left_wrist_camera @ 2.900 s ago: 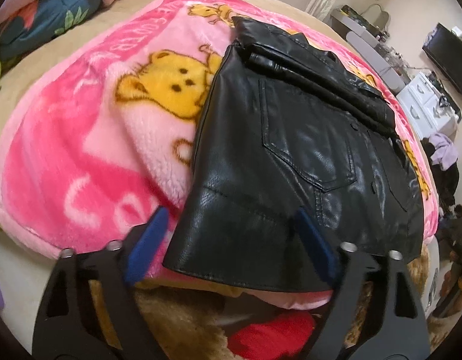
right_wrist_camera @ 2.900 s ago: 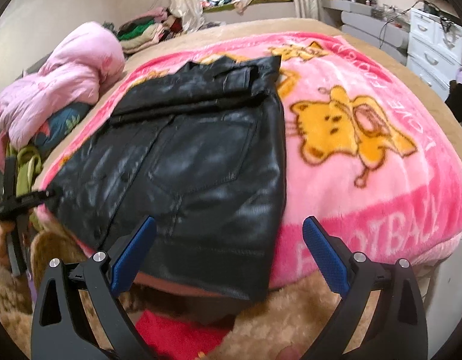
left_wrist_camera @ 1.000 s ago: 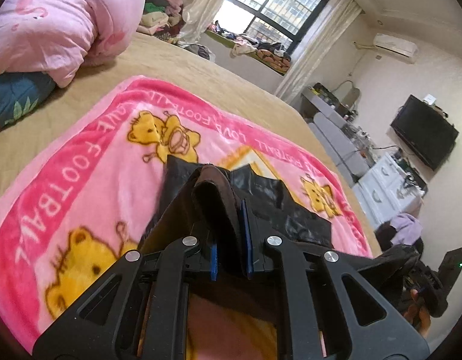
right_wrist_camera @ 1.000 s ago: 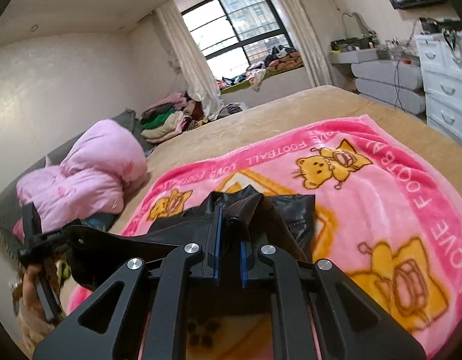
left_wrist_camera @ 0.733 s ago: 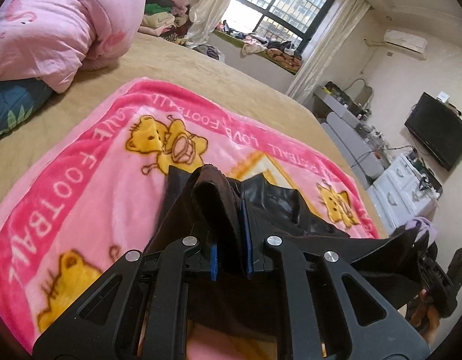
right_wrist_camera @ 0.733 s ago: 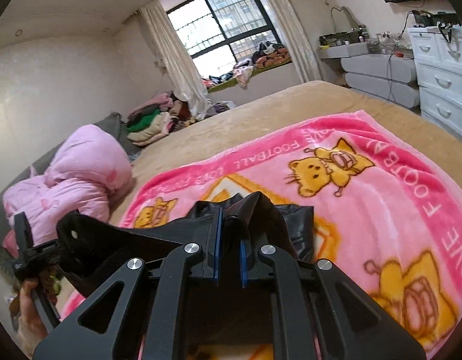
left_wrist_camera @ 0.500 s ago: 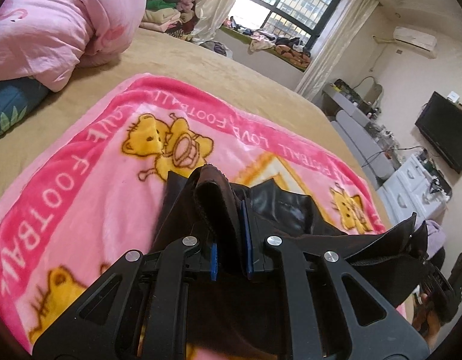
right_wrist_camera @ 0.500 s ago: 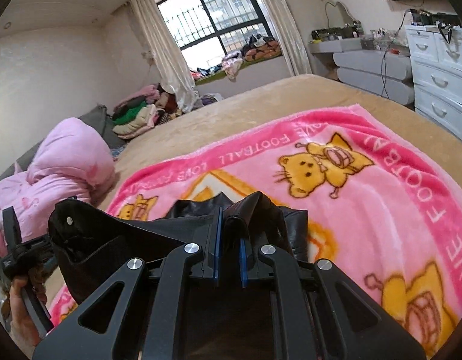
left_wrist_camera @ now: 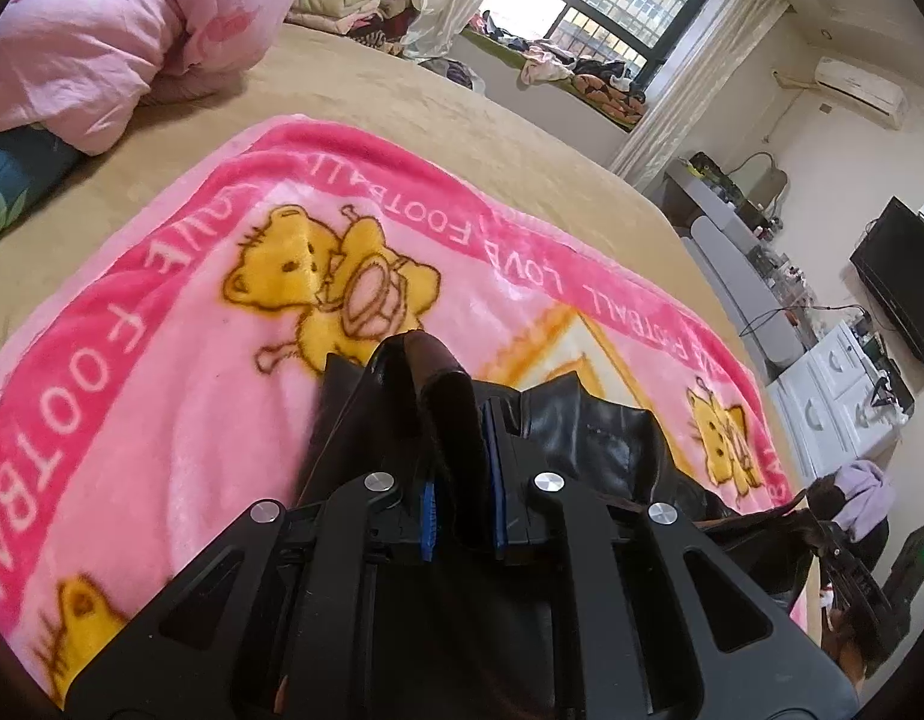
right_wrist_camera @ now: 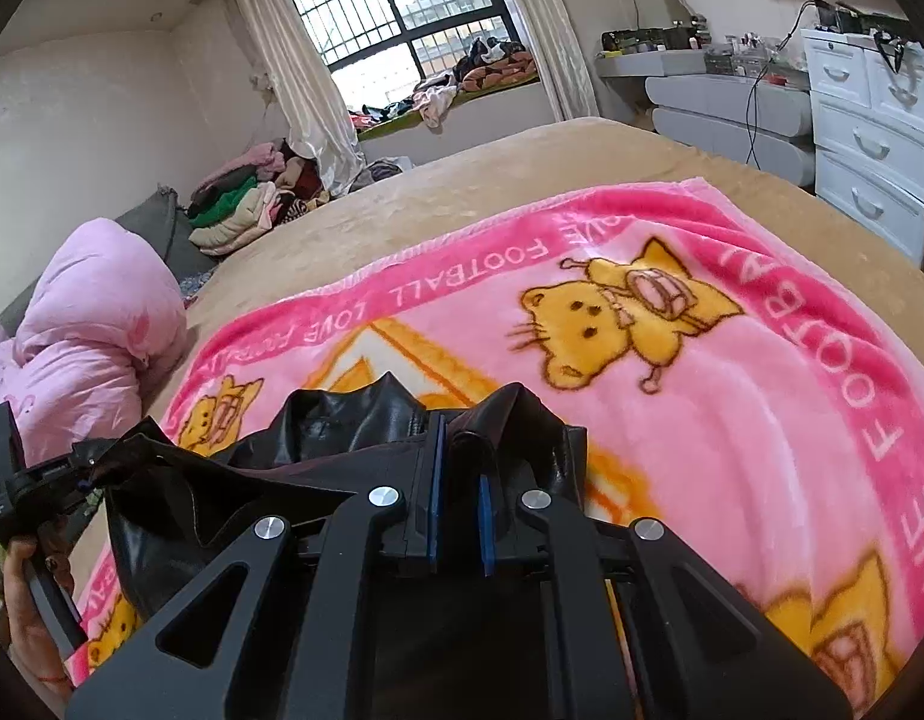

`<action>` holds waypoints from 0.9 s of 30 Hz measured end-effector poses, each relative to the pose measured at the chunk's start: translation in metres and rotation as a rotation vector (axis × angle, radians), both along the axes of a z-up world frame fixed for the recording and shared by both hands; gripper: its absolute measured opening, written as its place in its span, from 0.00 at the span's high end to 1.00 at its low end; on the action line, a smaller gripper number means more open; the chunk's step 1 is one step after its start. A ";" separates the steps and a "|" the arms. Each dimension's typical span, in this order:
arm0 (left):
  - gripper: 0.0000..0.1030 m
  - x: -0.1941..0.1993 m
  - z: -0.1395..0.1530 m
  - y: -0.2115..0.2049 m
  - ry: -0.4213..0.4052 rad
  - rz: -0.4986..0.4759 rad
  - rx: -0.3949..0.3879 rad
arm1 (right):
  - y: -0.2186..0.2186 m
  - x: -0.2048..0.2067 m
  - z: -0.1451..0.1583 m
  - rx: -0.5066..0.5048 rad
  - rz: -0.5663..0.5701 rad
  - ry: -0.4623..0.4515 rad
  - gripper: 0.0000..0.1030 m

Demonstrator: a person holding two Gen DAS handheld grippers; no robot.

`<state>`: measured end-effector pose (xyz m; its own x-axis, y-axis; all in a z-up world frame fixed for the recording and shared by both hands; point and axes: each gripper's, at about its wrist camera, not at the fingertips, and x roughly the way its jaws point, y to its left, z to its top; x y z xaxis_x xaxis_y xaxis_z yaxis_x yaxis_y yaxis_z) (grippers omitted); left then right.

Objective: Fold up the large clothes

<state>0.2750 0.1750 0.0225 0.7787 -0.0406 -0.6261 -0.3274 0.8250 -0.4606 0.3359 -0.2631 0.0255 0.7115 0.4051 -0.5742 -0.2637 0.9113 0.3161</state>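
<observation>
A black leather jacket (left_wrist_camera: 606,438) lies on a pink cartoon-bear blanket (left_wrist_camera: 192,360), with its near edge lifted off the bed. My left gripper (left_wrist_camera: 462,480) is shut on one corner of that edge, and a fold of leather sticks up between its blue pads. My right gripper (right_wrist_camera: 459,480) is shut on the other corner of the jacket (right_wrist_camera: 342,426). The edge hangs slack between the two grippers, above the collar end resting on the blanket (right_wrist_camera: 702,390). In the right wrist view the left gripper (right_wrist_camera: 36,492) shows at far left, held by a hand (right_wrist_camera: 24,618).
A pink duvet (right_wrist_camera: 96,324) is bunched at the bed's left side. A pile of clothes (right_wrist_camera: 240,210) sits near the window. White drawers (right_wrist_camera: 870,138) and a grey dresser stand to the right of the bed, and a TV (left_wrist_camera: 900,276) hangs on the wall.
Both grippers, earlier open at the flat jacket's hem, are now shut on it. Over the last second they carried the edge forward and lower, towards the collar end.
</observation>
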 end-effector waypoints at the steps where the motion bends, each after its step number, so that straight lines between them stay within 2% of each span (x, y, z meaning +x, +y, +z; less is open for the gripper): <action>1: 0.93 0.003 -0.002 0.001 0.000 0.001 -0.010 | 0.001 0.003 -0.001 -0.005 0.001 0.006 0.92; 10: 0.83 0.016 -0.024 0.005 0.032 -0.016 -0.030 | 0.001 0.019 -0.027 0.003 0.004 0.061 0.91; 13: 0.80 0.017 -0.024 0.006 0.034 -0.026 -0.029 | 0.003 0.019 -0.029 -0.004 0.017 0.058 0.87; 17: 0.68 0.016 -0.020 0.006 0.016 -0.040 -0.052 | 0.004 0.017 -0.029 0.003 0.041 0.054 0.80; 19: 0.62 0.014 -0.016 0.004 0.001 -0.050 -0.055 | 0.004 0.017 -0.028 0.008 0.056 0.049 0.76; 20: 0.54 0.013 -0.013 0.003 -0.003 -0.043 -0.036 | 0.005 0.016 -0.028 0.015 0.062 0.044 0.72; 22: 0.48 0.009 -0.007 0.002 -0.018 -0.029 0.002 | 0.005 0.014 -0.026 0.012 0.062 0.028 0.60; 23: 0.48 0.007 -0.004 0.003 -0.027 -0.035 0.000 | 0.005 0.013 -0.024 0.002 0.060 0.018 0.49; 25: 0.46 0.006 -0.002 0.006 -0.024 -0.031 0.013 | 0.007 0.013 -0.023 -0.032 0.055 0.009 0.46; 27: 0.46 0.008 -0.005 0.009 0.012 -0.009 0.068 | 0.010 0.013 -0.025 -0.069 0.057 0.006 0.46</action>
